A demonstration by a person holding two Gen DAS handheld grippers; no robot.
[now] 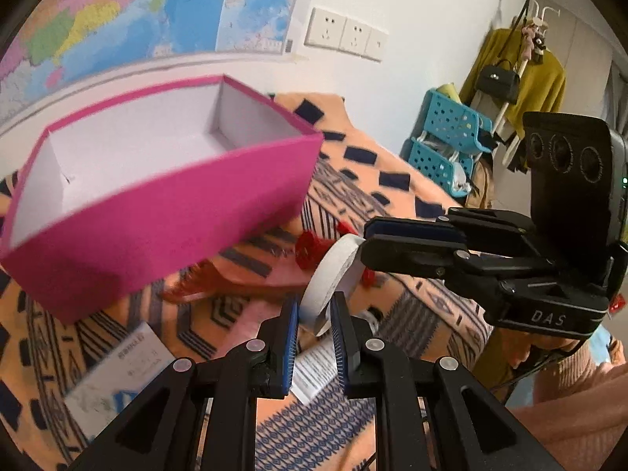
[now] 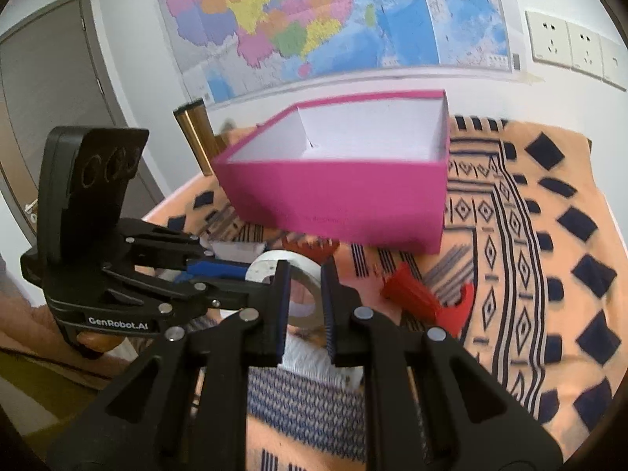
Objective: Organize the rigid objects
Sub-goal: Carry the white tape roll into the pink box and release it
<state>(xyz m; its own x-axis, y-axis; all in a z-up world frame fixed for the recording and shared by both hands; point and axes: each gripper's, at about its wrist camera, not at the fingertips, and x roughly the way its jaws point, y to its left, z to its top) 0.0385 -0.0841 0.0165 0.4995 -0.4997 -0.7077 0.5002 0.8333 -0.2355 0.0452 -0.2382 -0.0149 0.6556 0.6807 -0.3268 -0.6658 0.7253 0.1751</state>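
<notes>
My left gripper (image 1: 313,316) pinches the lower rim of a white tape roll (image 1: 331,280), its blue pads (image 1: 289,325) pressed on either side. My right gripper (image 2: 305,286) clamps the same roll (image 2: 288,274) from the other side, so both tools hold it at once, tilted on edge above the orange patterned cloth (image 2: 549,235). In the left view the right gripper (image 1: 365,245) comes in from the right and meets the roll's upper edge. Just past the roll, red plastic pieces (image 2: 412,294) lie on the cloth. Beyond them sits an open pink box (image 2: 341,196) with a white inside. A map (image 2: 314,19) hangs on the wall behind.
</notes>
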